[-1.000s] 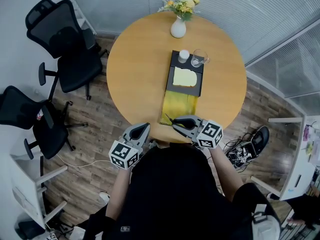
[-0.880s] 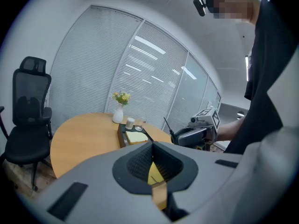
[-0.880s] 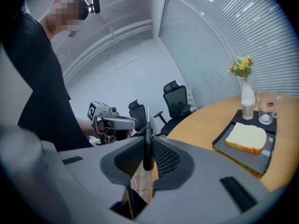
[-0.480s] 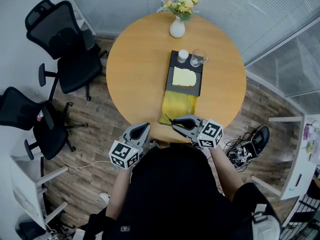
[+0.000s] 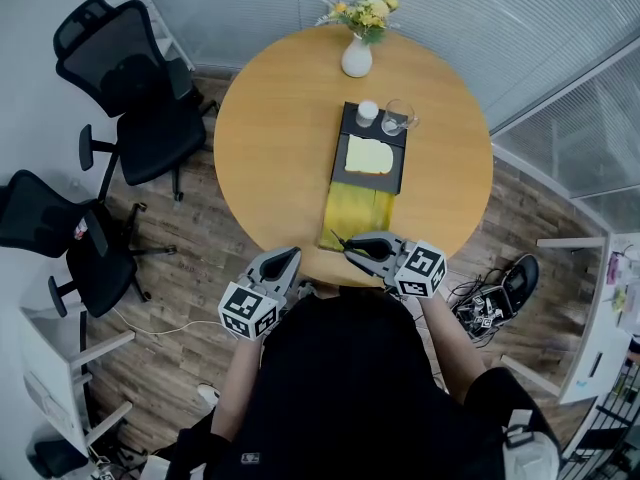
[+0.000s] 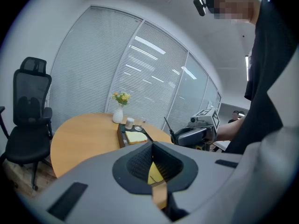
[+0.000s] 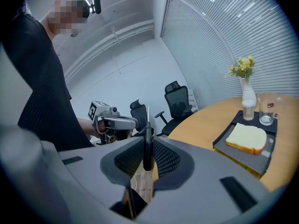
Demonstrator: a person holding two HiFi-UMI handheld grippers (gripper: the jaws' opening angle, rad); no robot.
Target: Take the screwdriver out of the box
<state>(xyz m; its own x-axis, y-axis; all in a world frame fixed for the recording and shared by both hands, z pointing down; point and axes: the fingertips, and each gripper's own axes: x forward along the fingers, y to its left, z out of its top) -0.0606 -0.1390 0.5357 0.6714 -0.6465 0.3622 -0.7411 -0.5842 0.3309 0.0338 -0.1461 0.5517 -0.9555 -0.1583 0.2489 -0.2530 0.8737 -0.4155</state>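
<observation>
Hardly anything has moved in the last second: both grippers hold the same places at the near rim, and only the camera has drifted a touch.

At the far left, 2 black office chairs (image 5: 130, 88) stand on the wood floor, off the 9 to 10 o'clock side of a round wooden desk (image 5: 275, 138).

Next comes the left gripper (image 5: 291, 254), held by the person at about 7 o'clock, just off the rim. In its own view its claw (image 6: 152, 164) is clenched, the tips meeting, with only a sliver of yellow seen through behind them.

Down the middle of the desk lies the box (image 5: 347, 173), a long black tray running from 12 toward 6 o'clock. A pale yellow block (image 5: 369, 154) lies in it, with a small white pot (image 5: 368, 111) and a clear glass (image 5: 397, 116) at its far end. A yellow flap (image 5: 358, 213) lies flat on the desk from its near end. At the 12 o'clock rim stands a white vase (image 5: 357, 56) of yellow flowers.

To the right, at 6 o'clock, the right gripper (image 5: 352, 249) hangs over the near rim, just beside the flap's end. Its claw (image 7: 147, 155) is grasping the screwdriver (image 7: 146, 143) by the dark handle. The screwdriver is out of the box, and in the head view its thin shaft (image 5: 338, 238) points toward 10 o'clock.
</observation>
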